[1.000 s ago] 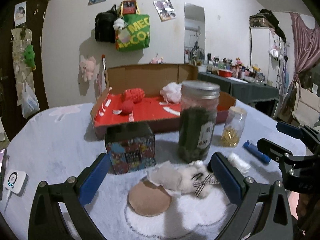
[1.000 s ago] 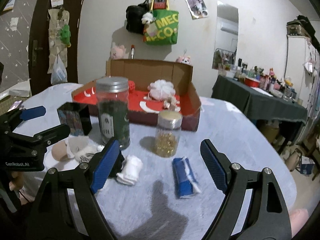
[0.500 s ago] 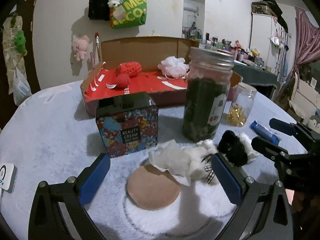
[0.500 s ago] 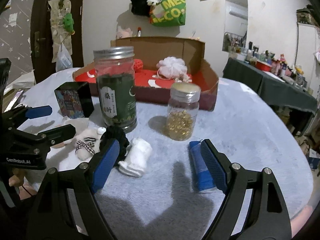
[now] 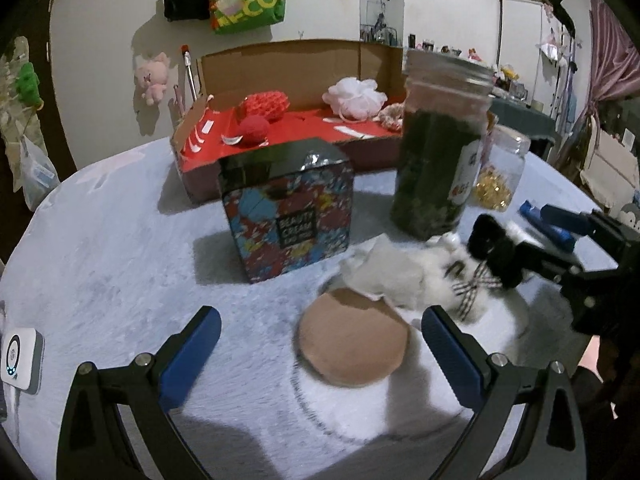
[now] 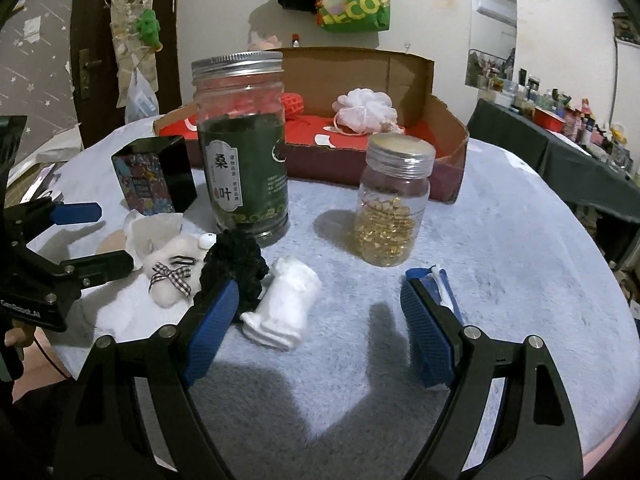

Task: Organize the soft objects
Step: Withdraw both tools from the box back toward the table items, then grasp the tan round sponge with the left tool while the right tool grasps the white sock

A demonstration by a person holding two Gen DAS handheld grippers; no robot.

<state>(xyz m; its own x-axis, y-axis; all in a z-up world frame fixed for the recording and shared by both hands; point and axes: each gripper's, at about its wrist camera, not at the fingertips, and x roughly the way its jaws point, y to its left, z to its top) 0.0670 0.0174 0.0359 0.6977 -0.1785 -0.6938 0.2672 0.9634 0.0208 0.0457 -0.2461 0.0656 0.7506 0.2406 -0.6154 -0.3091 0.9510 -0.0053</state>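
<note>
A tan round puff (image 5: 354, 340) lies on a white fluffy mat (image 5: 360, 412), just ahead of my open left gripper (image 5: 320, 356), whose blue pads are empty. Behind the puff are a crumpled white tissue (image 5: 384, 276), a small white plush with a checked bow (image 5: 460, 284) and a black scrunchie (image 5: 492, 244). My right gripper (image 6: 320, 328) is open over the table. A white rolled sock (image 6: 286, 308) lies between its fingers without touching them. The black scrunchie (image 6: 234, 260) and the plush (image 6: 172, 272) sit by its left finger. A cardboard box with a red lining (image 5: 192, 148) at the back holds red knitted pieces and a pink pouf.
A tall jar of green leaves (image 6: 244, 148), a small jar of gold capsules (image 6: 394, 208) and a patterned black box (image 5: 288, 208) stand between the soft things and the cardboard box. A blue packet (image 6: 438, 284) lies by the right finger. A white device (image 5: 18, 354) sits at the table's left edge.
Both grippers have sunk and tipped down toward the table, so the soft things look larger and nearer. The black scrunchie has come into the left view. Both stay open.
</note>
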